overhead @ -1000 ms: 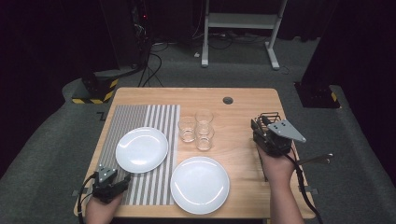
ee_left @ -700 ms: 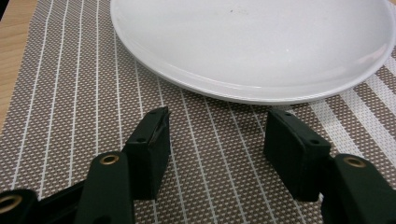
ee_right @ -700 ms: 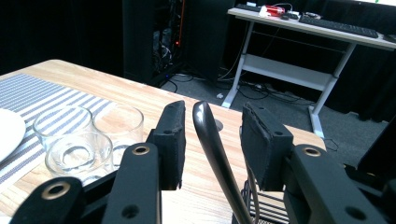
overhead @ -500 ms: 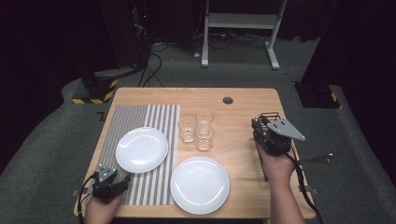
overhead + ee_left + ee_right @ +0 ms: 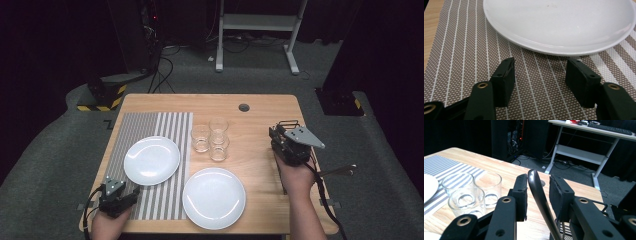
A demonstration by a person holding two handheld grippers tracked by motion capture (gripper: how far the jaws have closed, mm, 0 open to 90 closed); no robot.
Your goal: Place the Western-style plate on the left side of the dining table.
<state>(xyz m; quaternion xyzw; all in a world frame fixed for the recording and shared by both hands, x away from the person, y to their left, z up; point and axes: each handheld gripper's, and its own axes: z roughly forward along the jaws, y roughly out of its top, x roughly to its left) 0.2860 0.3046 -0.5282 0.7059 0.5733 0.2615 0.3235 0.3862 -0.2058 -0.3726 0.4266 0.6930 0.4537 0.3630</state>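
My right gripper (image 5: 537, 182) hovers over a black wire holder (image 5: 564, 230) at the table's right side, seen too in the high view (image 5: 286, 134). A dark curved utensil handle (image 5: 536, 192) rises from the holder between its jaws. The jaws have just been closing; the handle lies against the left pad, with a gap to the right pad. My left gripper (image 5: 539, 72) stands open and empty on the striped placemat (image 5: 461, 50), just short of a white plate (image 5: 559, 22). It sits at the front left corner (image 5: 131, 194).
A second white plate (image 5: 214, 198) lies at the front centre of the wooden table (image 5: 260, 115). Three clear glasses (image 5: 218, 147) cluster mid-table, left of my right gripper. A round cable hole (image 5: 244, 107) is near the far edge.
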